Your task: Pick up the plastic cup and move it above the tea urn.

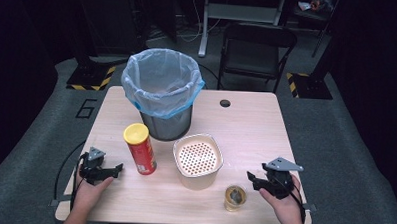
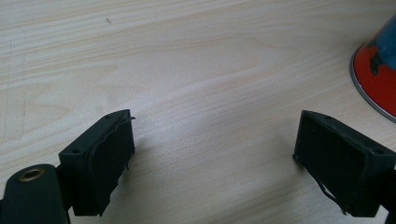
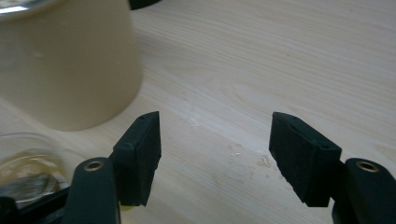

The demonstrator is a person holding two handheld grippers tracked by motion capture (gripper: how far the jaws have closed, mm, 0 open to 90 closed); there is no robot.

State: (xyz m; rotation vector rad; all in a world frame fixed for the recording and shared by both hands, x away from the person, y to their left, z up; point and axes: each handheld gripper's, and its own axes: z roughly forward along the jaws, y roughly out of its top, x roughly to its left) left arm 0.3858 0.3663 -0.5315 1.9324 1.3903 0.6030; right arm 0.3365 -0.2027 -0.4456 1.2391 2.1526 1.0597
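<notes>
R gripper (image 1: 254,180) half open, nothing in it, hovering just right of the small glass cup (image 1: 234,197) w/ liquid near table's front edge; risk: a jaw clips the rim, tipping it & spilling. L gripper (image 1: 115,169) wide open, empty, beside red can (image 1: 140,149)

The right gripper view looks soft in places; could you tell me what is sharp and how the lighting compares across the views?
Right gripper view: wood grain sharp, the cream container and glass jar at the left blurred. Left gripper view: table evenly lit, the red can soft at the edge. High view: the table bright, the surroundings nearly black.
</notes>
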